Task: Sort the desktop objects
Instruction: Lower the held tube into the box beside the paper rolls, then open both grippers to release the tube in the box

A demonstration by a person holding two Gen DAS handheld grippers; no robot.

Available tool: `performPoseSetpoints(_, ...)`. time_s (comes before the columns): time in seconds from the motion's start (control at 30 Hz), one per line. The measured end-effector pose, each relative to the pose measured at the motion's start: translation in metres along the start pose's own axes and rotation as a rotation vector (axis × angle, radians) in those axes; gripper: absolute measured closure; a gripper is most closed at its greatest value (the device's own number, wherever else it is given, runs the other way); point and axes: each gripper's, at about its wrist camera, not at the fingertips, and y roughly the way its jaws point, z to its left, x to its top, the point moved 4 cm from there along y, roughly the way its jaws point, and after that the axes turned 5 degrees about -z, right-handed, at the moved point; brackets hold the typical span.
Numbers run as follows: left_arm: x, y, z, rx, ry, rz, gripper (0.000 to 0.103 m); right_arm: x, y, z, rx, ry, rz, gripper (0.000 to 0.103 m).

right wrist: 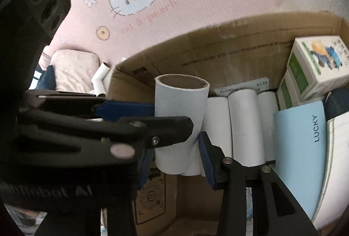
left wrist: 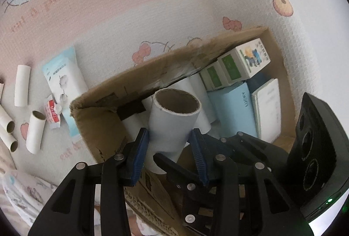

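A white cardboard tube (left wrist: 172, 120) stands upright over the open cardboard box (left wrist: 104, 109). My left gripper (left wrist: 170, 146) is shut on the tube, its blue pads pressing both sides. In the right wrist view the same tube (right wrist: 181, 109) sits between my right gripper's (right wrist: 174, 155) blue pads, which also close on it, while the left gripper's black finger (right wrist: 165, 129) crosses in front. Several white tubes (right wrist: 242, 127) lie inside the box (right wrist: 218, 50).
The box also holds green-and-white cartons (left wrist: 242, 61), a light blue LUCKY box (left wrist: 235, 109) and a white box. Loose tubes (left wrist: 35, 131), a blue packet (left wrist: 63, 83) and a red-white sachet (left wrist: 52, 114) lie on the Hello Kitty mat left of the box.
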Motion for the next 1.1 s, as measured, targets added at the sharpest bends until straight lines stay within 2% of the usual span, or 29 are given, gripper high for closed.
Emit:
performPoseSetpoints(0.17,0.006,-0.001,-0.007,-0.011,-0.019,0.025,0.059,0.008,-0.011,-0.003,0.012,0.017,-0.021,0.065)
performPoseSetpoints(0.3,0.004,0.017,-0.007,-0.063,-0.12,0.141,0.061,0.01,-0.004,-0.014,-0.007,0.042,0.03,0.065)
performPoseSetpoints(0.33,0.003,0.023,-0.006,-0.085,-0.173,0.172,0.061,0.009,-0.002,-0.018,-0.015,0.048,0.044,0.065)
performPoseSetpoints(0.47,0.004,0.035,-0.01,-0.093,-0.216,0.212,0.062,0.003,0.001,-0.033,-0.016,0.075,0.08,0.066)
performPoseSetpoints(0.53,0.004,0.04,-0.014,-0.076,-0.214,0.222,0.062,0.002,0.001,-0.038,-0.003,0.088,0.091,0.072)
performPoseSetpoints(0.67,0.0,0.051,-0.01,-0.055,-0.241,0.246,0.063,0.003,0.01,-0.045,0.009,0.124,0.128,0.073)
performPoseSetpoints(0.77,-0.005,0.062,-0.003,-0.055,-0.268,0.286,0.066,0.005,0.018,-0.046,-0.031,0.113,0.155,0.073)
performPoseSetpoints(0.9,-0.005,0.058,-0.005,-0.045,-0.224,0.253,0.072,0.006,0.024,-0.044,-0.05,0.108,0.168,0.073)
performPoseSetpoints(0.93,-0.003,0.054,-0.008,-0.025,-0.187,0.231,0.077,0.007,0.021,-0.044,-0.051,0.102,0.16,0.073)
performPoseSetpoints(1.03,0.0,0.04,-0.017,0.016,-0.112,0.152,0.08,0.01,0.017,-0.045,-0.018,0.128,0.147,0.073)
performPoseSetpoints(1.1,0.001,0.033,-0.022,0.026,-0.072,0.121,0.081,0.012,0.016,-0.045,-0.025,0.136,0.146,0.073)
